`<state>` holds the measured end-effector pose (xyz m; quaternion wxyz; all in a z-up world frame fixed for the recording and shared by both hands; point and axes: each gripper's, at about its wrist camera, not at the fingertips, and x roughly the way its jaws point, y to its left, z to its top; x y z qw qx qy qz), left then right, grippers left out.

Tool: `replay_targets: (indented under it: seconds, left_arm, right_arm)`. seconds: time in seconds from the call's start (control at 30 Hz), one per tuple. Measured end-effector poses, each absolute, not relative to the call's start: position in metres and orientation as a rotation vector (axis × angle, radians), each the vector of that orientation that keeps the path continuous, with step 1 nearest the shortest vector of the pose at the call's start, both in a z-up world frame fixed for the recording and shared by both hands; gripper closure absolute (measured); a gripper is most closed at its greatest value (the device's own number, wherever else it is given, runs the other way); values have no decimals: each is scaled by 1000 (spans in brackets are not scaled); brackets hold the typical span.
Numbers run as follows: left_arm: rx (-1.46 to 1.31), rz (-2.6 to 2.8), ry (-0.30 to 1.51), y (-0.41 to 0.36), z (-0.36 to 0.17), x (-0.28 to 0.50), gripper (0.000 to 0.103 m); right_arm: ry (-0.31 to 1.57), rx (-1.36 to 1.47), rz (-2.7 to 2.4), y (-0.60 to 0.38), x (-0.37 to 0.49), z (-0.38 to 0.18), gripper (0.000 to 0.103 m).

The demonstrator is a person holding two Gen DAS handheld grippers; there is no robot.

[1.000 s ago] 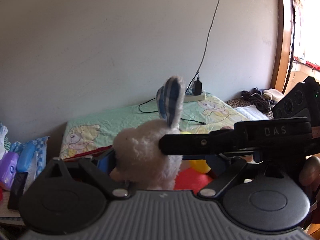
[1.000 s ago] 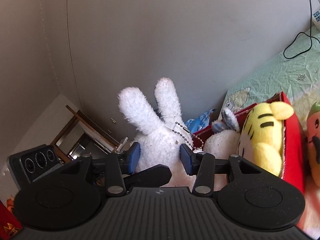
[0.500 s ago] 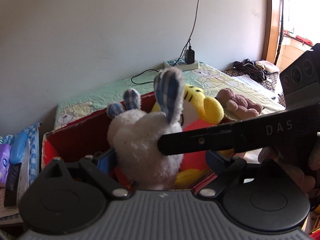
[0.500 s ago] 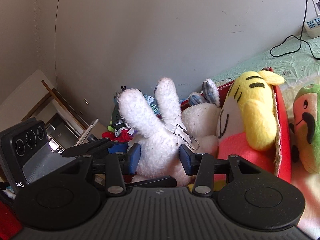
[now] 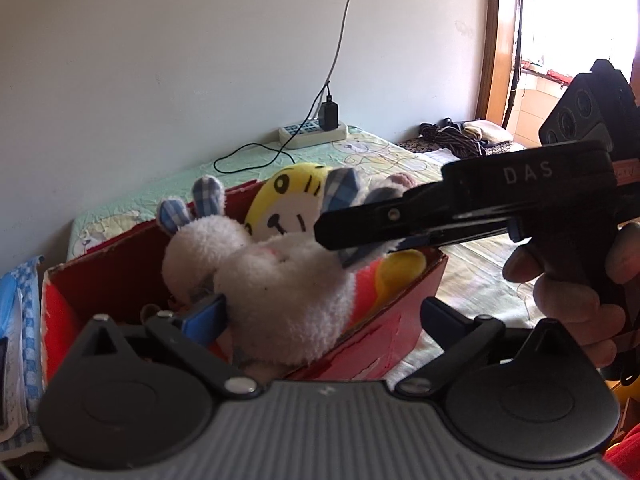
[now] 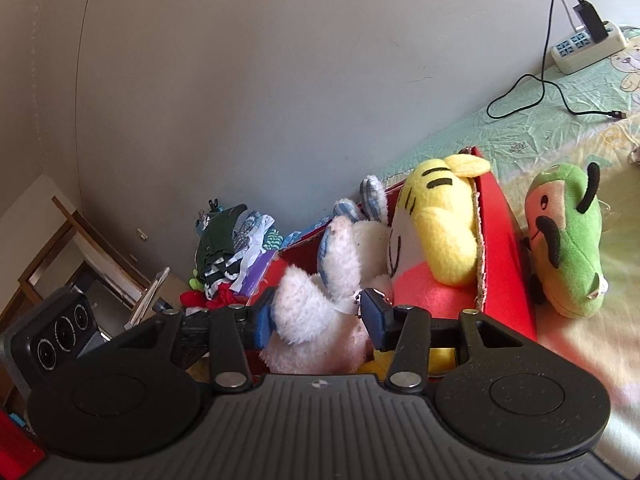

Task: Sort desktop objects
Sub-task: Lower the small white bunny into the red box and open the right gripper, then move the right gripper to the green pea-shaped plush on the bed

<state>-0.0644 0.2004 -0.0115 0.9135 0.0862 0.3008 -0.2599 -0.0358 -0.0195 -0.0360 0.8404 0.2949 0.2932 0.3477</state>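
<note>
A white plush rabbit (image 6: 312, 312) with blue checked ear linings lies tilted in the red cardboard box (image 6: 504, 232), against a yellow tiger plush (image 6: 440, 220). My right gripper (image 6: 318, 320) is shut on the rabbit's fluffy body. In the left wrist view the rabbit (image 5: 280, 292) sits between the spread fingers of my left gripper (image 5: 320, 314), which is open. The left blue pad (image 5: 204, 316) touches the fur and the right finger stands apart. A second pair of checked ears (image 5: 208, 200) shows behind. The right tool's black housing (image 5: 520, 184) crosses over the rabbit.
A green plush (image 6: 568, 248) lies on the bed sheet right of the box. A power strip (image 6: 588, 48) with a black cable sits by the wall. Clothes (image 6: 228, 252) are piled left of the box. A hand (image 5: 580, 288) holds the right tool.
Both grippers came down with the rabbit, from up in front of the wall into the red box beside the tiger. The rabbit has tipped over onto its side.
</note>
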Motion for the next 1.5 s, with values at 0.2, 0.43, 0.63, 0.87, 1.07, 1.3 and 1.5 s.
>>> replay_targets:
  seconds: [0.2, 0.43, 0.63, 0.87, 1.07, 1.3, 1.5]
  left_arm:
    - [130, -534, 626, 200, -13, -62, 3]
    - [90, -518, 646, 203, -10, -57, 3]
    - [12, -533, 705, 212, -14, -52, 3]
    - [2, -544, 726, 202, -21, -50, 2]
    - [20, -542, 730, 198, -23, -51, 2]
    - [-22, -541, 743, 209, -16, -53, 2]
    - [-39, -530, 742, 217, -12, -55, 2]
  right_arm:
    - [628, 533, 678, -7, -36, -36, 70]
    - [616, 431, 638, -2, -37, -35, 75]
    - [606, 388, 561, -6, -35, -39, 76]
    - [560, 443, 544, -17, -37, -27, 72]
    - [556, 458, 575, -12, -40, -22, 73]
    - [576, 498, 574, -11, -40, -19, 72]
    - [582, 465, 555, -6, -46, -13, 72]
